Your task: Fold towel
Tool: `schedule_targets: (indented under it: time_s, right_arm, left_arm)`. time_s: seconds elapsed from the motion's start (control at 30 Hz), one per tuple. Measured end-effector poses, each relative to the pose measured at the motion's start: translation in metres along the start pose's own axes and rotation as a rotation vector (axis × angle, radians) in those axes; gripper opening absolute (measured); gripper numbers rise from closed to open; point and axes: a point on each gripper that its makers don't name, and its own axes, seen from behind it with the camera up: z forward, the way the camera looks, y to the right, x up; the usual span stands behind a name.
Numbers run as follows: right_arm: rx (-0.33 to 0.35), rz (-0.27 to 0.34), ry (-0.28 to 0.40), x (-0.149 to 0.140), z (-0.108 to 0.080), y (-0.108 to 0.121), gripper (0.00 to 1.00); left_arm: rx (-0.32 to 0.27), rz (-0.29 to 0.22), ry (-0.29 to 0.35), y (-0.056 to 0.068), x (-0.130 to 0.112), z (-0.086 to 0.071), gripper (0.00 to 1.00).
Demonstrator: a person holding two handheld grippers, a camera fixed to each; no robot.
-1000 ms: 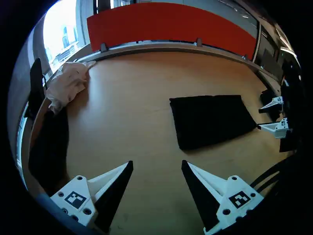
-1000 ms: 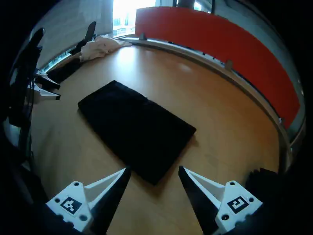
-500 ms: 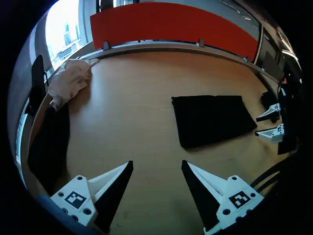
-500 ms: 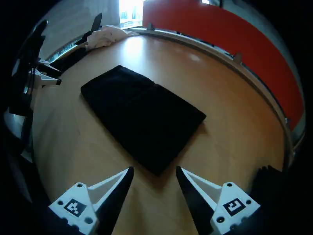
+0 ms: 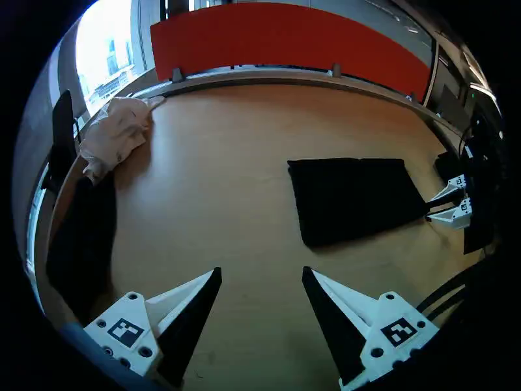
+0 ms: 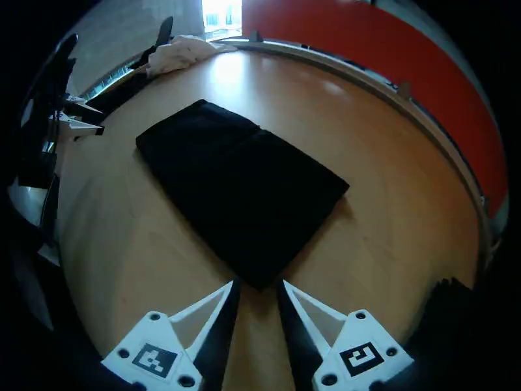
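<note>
I'm on the grasp step. My right gripper point(image 6: 257, 282) has its fingers close together with a slim gap, and the near corner of the black towel point(image 6: 241, 189) lies right at their tips on the table point(image 6: 391, 215), not yet pinched. Next I should close on that corner. My left gripper point(image 5: 261, 268) has its fingers wide apart, well short of the towel.

Whether the right hand-held gripper point(image 6: 258, 284) truly pinches the black towel point(image 6: 241, 189) at its near corner cannot be told. A dark shape point(image 5: 81, 241) at the left edge of the desk point(image 5: 215, 169) is too shadowed to identify and runs partly out of view.
</note>
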Motion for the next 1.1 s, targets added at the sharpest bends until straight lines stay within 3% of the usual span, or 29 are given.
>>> schedule_targets:
  time_s: [0.47, 0.8, 1.1]
  right_arm:
    - [0.002, -0.009, 0.007, 0.003, 0.0, 0.001, 0.05]
    - [-0.02, -0.009, 0.045, 0.018, -0.007, 0.004, 0.05]
    - [-0.075, -0.04, 0.142, 0.062, -0.034, 0.014, 0.05]
  left_arm:
    - [0.002, -0.001, -0.005, -0.002, -0.001, 0.003, 0.92]
    - [0.002, -0.003, -0.009, -0.002, -0.001, 0.003, 0.92]
    - [0.004, -0.004, -0.001, -0.002, 0.003, 0.003, 0.92]
